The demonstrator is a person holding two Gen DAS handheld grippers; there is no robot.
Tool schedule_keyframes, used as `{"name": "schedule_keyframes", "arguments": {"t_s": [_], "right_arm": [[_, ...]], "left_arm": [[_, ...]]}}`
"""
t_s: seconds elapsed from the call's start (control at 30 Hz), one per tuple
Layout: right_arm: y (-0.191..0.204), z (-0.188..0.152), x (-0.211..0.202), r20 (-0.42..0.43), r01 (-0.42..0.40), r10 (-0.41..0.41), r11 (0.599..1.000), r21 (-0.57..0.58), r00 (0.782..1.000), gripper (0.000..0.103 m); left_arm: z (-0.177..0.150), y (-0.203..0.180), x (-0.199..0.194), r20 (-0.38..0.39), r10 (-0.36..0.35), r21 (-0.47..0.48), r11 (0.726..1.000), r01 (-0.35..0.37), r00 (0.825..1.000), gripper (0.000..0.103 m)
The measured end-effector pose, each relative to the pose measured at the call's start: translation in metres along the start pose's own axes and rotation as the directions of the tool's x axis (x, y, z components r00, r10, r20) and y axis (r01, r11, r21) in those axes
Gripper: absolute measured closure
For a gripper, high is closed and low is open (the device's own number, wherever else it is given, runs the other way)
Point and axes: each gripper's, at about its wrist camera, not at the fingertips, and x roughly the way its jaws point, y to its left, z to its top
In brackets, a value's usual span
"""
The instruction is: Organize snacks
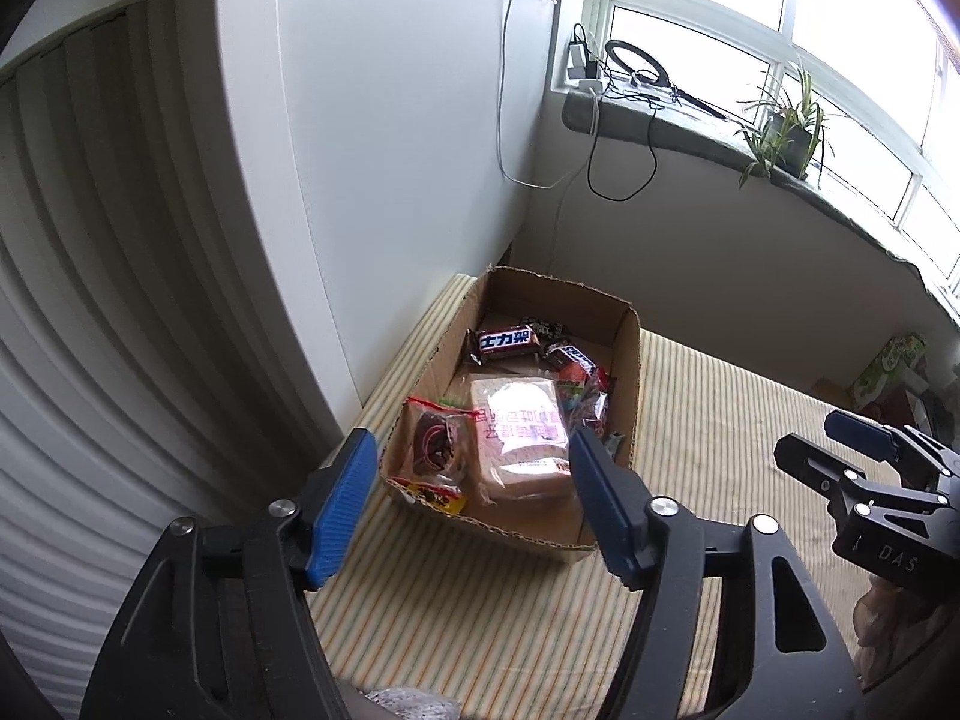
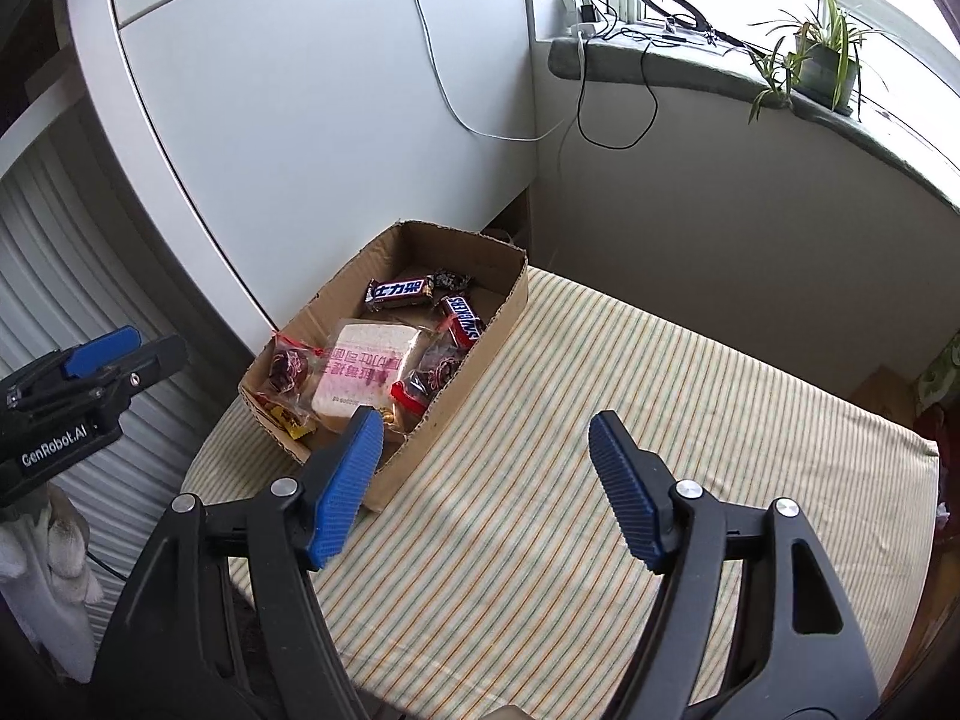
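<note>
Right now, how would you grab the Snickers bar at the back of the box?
Probably from above, pinching the Snickers bar across its narrow width at the middle. It lies flat on the floor of the box, and the cardboard walls block coming in from the side.

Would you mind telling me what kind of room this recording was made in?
Most likely a home bedroom: a striped mattress holds the cardboard snack box, beside a white wardrobe and a windowsill with a potted plant.

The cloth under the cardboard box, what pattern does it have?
Thin stripes on cream, seen best in the right wrist view: striped cloth.
</note>
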Motion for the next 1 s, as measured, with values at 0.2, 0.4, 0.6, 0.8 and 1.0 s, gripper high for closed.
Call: {"name": "schedule_keyframes", "arguments": {"t_s": [0.2,0.4,0.6,0.8,1.0], "right_arm": [[0.0015,-0.0007,-0.0008,0.005,0.000,0.000,1.000,0.005,1.000,0.029],[0.0004,-0.0012,0.0000,0.000,-0.005,0.005,1.000,0.014,1.000,0.029],[-0.0003,-0.0021,-0.0010,0.002,-0.008,0.008,1.000,0.012,1.000,0.029],[-0.0001,-0.0019,-0.0008,0.001,-0.007,0.007,1.000,0.016,1.000,0.029],[-0.0011,-0.0025,0.0008,-0.007,-0.014,0.014,1.000,0.015,1.000,0.029]], "left_arm": [[-0.0025,-0.0013,-0.0009,-0.006,0.003,0.001,1.000,-0.003,1.000,0.036],[-0.0025,0.0005,-0.0009,-0.008,0.004,-0.005,1.000,-0.004,1.000,0.035],[-0.0020,-0.0010,-0.0002,-0.010,0.000,-0.006,1.000,0.000,1.000,0.035],[-0.0026,-0.0014,0.0002,-0.012,-0.001,-0.007,1.000,0.000,1.000,0.035],[-0.0023,-0.0019,0.0000,-0.014,-0.002,-0.005,1.000,0.002,1.000,0.035]]}}
